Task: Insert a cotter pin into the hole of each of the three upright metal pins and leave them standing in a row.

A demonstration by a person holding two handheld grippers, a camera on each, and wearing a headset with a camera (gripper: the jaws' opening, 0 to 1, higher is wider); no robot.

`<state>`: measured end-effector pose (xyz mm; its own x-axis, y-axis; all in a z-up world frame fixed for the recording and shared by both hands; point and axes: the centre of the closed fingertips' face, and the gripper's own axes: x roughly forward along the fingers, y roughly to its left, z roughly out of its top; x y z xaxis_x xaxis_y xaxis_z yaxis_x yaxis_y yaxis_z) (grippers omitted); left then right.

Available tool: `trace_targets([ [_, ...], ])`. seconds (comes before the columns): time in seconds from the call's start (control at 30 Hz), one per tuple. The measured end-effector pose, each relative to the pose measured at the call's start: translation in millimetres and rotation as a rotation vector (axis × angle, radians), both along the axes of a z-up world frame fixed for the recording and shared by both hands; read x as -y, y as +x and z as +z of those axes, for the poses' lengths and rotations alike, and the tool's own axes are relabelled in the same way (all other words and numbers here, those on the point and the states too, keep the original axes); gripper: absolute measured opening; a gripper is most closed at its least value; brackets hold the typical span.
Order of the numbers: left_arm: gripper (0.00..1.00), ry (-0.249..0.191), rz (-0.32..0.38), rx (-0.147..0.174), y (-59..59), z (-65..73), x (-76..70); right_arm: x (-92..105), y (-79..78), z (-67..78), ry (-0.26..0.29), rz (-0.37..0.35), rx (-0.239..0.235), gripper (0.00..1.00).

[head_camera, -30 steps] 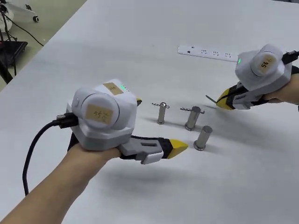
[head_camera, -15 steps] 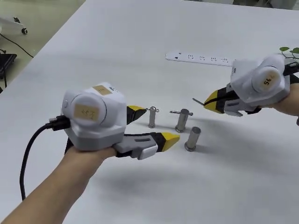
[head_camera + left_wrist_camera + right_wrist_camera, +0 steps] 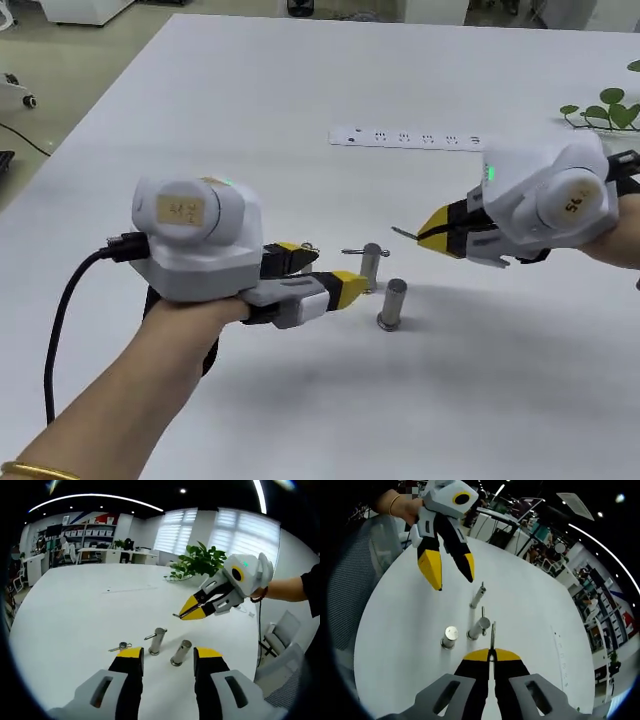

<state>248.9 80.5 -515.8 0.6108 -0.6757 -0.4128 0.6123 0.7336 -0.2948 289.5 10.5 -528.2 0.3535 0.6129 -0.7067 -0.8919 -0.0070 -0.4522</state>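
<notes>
Three upright metal pins stand in a row on the white table. The middle pin (image 3: 371, 262) carries a cotter pin. So does the end pin (image 3: 122, 646), half hidden behind my left jaw. The nearest pin (image 3: 392, 303) has a bare top. My left gripper (image 3: 340, 270) is open, its yellow tips just left of the row and holding nothing. My right gripper (image 3: 425, 232) hovers to the right of the pins, shut on a thin cotter pin (image 3: 493, 635) that points toward the middle pin (image 3: 480, 626) and the bare pin (image 3: 449, 636).
A white power strip (image 3: 405, 138) lies farther back on the table. A green plant (image 3: 600, 108) sits at the table's right edge. The left gripper's black cable (image 3: 60, 310) trails toward the near left.
The head camera has shifted. My left gripper has moved in toward the row and now covers the end pin. My right gripper stays shut on the cotter pin beside the row.
</notes>
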Motion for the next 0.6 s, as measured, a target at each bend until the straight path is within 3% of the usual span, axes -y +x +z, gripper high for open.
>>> trace_targets([
  [0.13, 0.33, -0.048, 0.003, -0.040, 1.2, 3.9, 5.2, -2.8, -9.6, 2.3, -0.001, 0.021, 0.019, 0.00],
  [0.6, 0.21, -0.153, -0.022, -0.125, -9.3, 10.4, 30.8, -17.1, -32.4, 7.4, 0.021, 0.090, 0.045, 0.00],
])
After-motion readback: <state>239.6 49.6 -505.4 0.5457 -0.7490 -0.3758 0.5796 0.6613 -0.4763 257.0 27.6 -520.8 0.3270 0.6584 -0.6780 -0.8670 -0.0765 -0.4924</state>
